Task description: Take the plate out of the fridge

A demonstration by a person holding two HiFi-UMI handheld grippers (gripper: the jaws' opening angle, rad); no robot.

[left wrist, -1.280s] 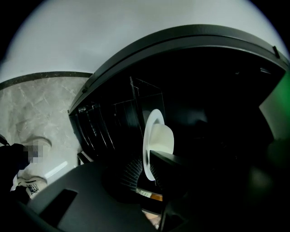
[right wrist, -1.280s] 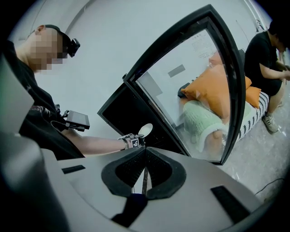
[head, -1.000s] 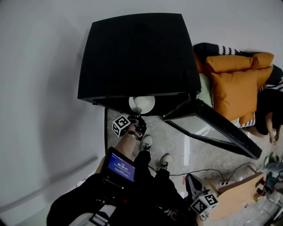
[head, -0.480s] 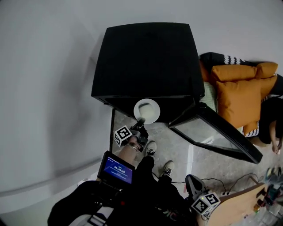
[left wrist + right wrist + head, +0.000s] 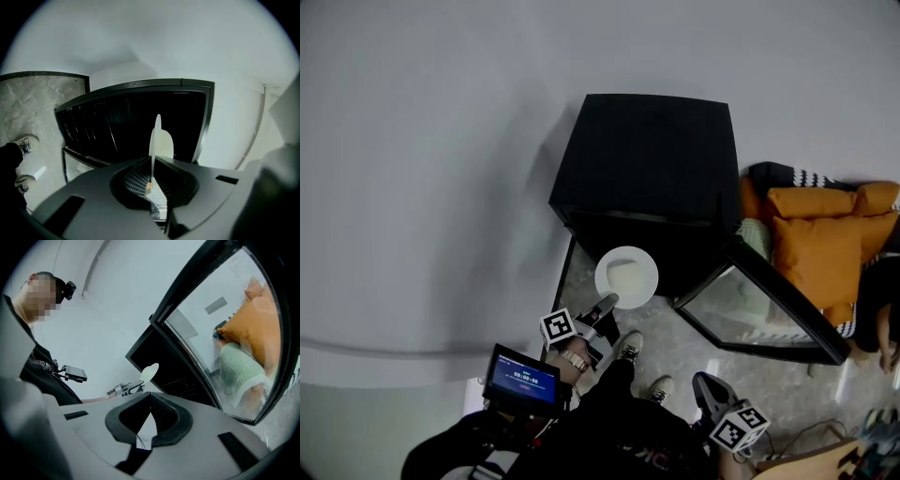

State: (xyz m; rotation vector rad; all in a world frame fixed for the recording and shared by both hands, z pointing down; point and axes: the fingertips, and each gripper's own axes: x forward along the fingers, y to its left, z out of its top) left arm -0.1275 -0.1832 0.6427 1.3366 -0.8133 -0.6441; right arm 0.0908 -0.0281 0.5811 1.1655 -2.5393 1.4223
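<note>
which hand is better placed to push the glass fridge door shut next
Probably right: the right gripper is empty and faces the open glass fridge door, while the left gripper grips the round white plate by its rim.

We note the plate (image 5: pixel 626 277), half hidden under the top of the fridge (image 5: pixel 649 169) a second ago, now wholly clear of it. Our left gripper (image 5: pixel 607 302) has drawn back and risen, carrying it by the rim.

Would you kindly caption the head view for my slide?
Left gripper holds the white plate by its rim before the open black fridge.
</note>
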